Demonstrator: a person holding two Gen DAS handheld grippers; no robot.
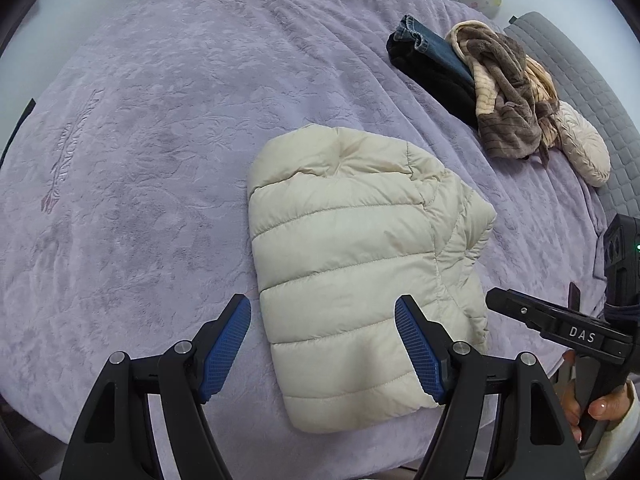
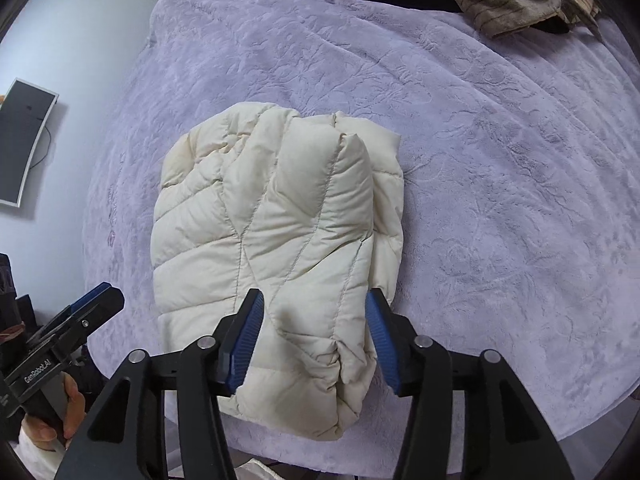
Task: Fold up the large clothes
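Jacket: cream quilted jacket lies folded into a compact bundle on the purple blanket, toward the near edge of the bed, within easy reach of both tools.
Fold state: sleeves and sides appear tucked in, with a thick folded layer on top; judged from this, the fold looks nearly or fully done.
Left tongs: left gripper hovers over the jacket's near end, jaws wide apart, holding nothing.
Right tongs: right gripper straddles the top fold at the near end, jaws spread wide; no clamping is visible, so it looks free of the fabric.
Likely reason: both stand open over the bundle probably because the fold needs no more pulling.
Other clothes: dark jeans and a brown striped garment lie heaped at the far right corner, kept well apart from the folding area.
Risk: puffy filling may spring the fold open.
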